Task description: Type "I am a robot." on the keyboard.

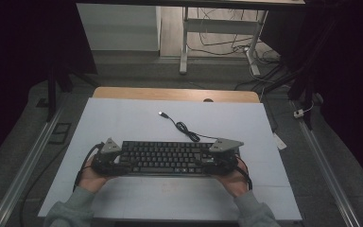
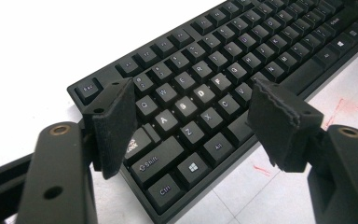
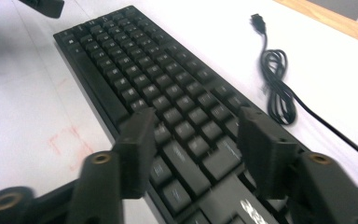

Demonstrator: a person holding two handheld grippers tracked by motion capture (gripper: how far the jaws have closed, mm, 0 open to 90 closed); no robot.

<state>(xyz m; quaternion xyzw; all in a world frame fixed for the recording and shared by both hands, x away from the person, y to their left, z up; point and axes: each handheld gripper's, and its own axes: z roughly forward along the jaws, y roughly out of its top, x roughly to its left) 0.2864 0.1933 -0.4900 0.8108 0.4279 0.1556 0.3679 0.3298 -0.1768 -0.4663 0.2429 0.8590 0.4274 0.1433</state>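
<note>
Nearest the high camera: two grey sleeves and a hand under each end of a black keyboard [image 1: 163, 157]. Left hand-held gripper [image 1: 108, 158] at the keyboard's left end, right hand-held gripper [image 1: 220, 156] at its right end, each topped by a grey three-cornered plate. Keyboard lying flat on the white desk [image 1: 123, 118], lengthwise across it, toward the near edge, keys up. From the left gripper view: jaws spread wide, left hand-held gripper [image 2: 191, 121] straddling the near left corner of the keyboard [image 2: 223, 79], one pad beside the Esc and Tab end, the other over the front edge by the space bar; pads clear of the casing, nothing clamped. From the right gripper view, somewhat blurred: right hand-held gripper [image 3: 193, 144] with jaws apart over the right end of the keyboard [image 3: 140, 74], key rows visible in the gap between the pads, no pad seen pressing on the casing. Black cable [image 1: 184, 127] running from the keyboard's back edge, bunched in a small coil on the desk just behind it, then ending in a USB plug [image 1: 162, 114] farther back. Faint red marks [image 2: 349, 109] on the white surface just in front of the keyboard.
</note>
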